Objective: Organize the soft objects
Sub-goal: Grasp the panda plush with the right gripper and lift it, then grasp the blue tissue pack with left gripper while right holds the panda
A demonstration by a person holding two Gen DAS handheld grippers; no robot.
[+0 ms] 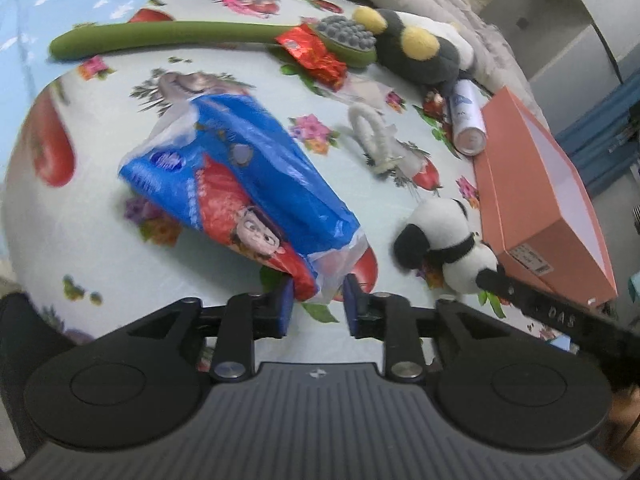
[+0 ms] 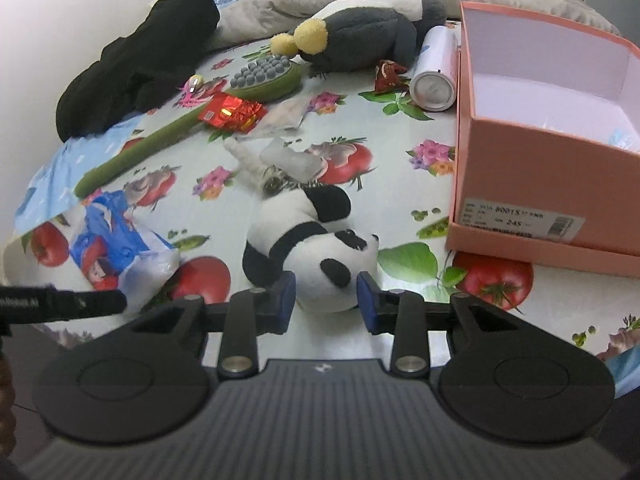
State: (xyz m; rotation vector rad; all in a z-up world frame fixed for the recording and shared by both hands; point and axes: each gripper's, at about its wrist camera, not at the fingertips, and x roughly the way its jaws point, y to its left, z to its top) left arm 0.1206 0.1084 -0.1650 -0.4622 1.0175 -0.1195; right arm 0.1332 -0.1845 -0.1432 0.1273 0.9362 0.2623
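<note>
Bedsheet (image 2: 400, 216) printed with tomatoes and flowers carries everything here. The left gripper (image 1: 316, 304) points down at a blue and red plastic pack (image 1: 240, 184) with a cartoon face; the pack's clear plastic end sits between the blue pads, which stand partly apart, and whether they press on it cannot be told. The right gripper (image 2: 327, 300) has its jaws narrowed on either side of the head of a panda plush (image 2: 312, 248), the pads right at the head's sides; whether they already squeeze it is unclear. The panda lies on the sheet close to the near edge, just beside the pink cardboard box (image 2: 532, 176), which stands open at the right edge with a white inside and a label on its near wall. Against the box's far corner lies a white spray can (image 2: 436, 68) on its side. Beyond it, toward the far edge, lies a dark grey plush with yellow ears (image 2: 360, 36), touching a grey quilt (image 2: 320, 0). A green long-handled massage brush (image 2: 192, 120) stretches across the far left, with a red foil wrapper (image 2: 232, 114) on it. A black garment (image 2: 140, 60) is bunched at the far left corner. A white hair tie (image 1: 370, 132) rests mid-sheet between brush and panda.
</note>
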